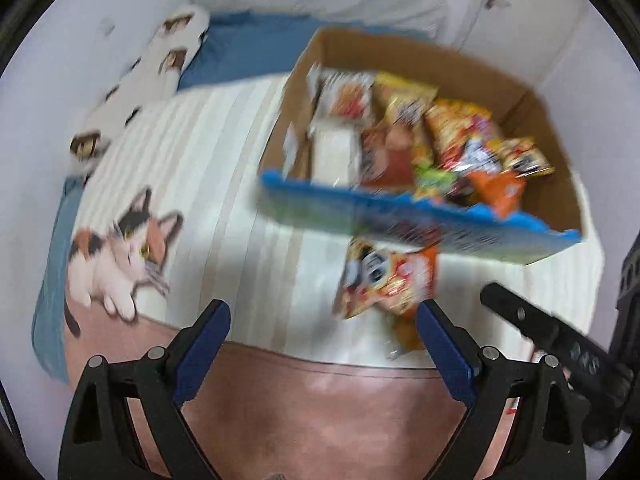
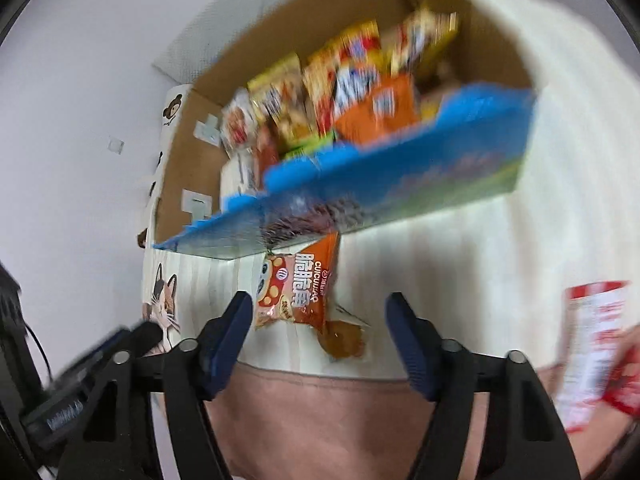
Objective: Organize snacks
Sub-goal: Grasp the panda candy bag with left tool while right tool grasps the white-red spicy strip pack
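Note:
An orange snack packet (image 1: 384,280) (image 2: 296,288) lies on the striped blanket just in front of a cardboard box (image 1: 440,64) (image 2: 188,160) with a blue printed front (image 1: 400,216) (image 2: 400,176). A smaller brown packet (image 2: 344,338) lies beside it, nearer to me. Several colourful snack bags (image 1: 440,140) (image 2: 340,80) stand packed in the box. My left gripper (image 1: 324,312) is open over the blanket, left of the orange packet, with nothing between its fingers. My right gripper (image 2: 319,300) is open just short of the two packets, and its pads touch neither.
The cream blanket with a cat print (image 1: 120,256) covers a bed. A bear-print pillow (image 1: 132,92) lies along the white wall at the left. A red and white packet (image 2: 596,352) lies at the far right. The views are motion-blurred.

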Motion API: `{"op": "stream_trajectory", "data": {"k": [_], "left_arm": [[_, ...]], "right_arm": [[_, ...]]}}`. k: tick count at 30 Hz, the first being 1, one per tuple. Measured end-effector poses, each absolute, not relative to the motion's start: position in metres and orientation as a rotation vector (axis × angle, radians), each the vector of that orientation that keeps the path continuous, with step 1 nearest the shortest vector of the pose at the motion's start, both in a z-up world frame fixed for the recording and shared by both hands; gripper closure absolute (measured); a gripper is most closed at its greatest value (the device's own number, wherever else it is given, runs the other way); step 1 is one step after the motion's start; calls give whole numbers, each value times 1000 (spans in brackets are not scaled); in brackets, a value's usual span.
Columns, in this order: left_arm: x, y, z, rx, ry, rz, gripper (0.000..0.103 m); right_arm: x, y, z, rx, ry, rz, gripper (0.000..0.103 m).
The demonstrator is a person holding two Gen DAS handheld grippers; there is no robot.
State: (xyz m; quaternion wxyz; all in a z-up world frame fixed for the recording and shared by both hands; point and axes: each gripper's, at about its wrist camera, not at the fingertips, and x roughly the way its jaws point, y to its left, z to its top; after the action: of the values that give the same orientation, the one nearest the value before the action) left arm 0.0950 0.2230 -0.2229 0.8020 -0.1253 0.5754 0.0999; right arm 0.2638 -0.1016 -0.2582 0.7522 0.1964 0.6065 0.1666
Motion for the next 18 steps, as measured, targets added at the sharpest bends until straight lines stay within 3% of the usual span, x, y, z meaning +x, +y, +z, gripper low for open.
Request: {"op": "stream_trajectory", "data": {"k": [6, 15, 16, 17, 18], "left_arm": [[93, 245, -255, -305, 1298, 280, 8], [90, 274, -260, -399, 1306, 317, 8], [92, 274, -261, -403, 1307, 313, 8], [96, 271, -263, -406, 1312, 304, 8], [101, 267, -266, -408, 1325, 294, 8]], "right_arm": [[271, -77, -320, 534, 1381, 401, 61], [230, -29, -333, 580, 1481, 613, 63], [226, -33, -331, 576, 1484, 597, 62], [224, -37, -328, 565, 1478, 582, 53], [220, -45, -322, 540, 1463, 549, 34]]}}
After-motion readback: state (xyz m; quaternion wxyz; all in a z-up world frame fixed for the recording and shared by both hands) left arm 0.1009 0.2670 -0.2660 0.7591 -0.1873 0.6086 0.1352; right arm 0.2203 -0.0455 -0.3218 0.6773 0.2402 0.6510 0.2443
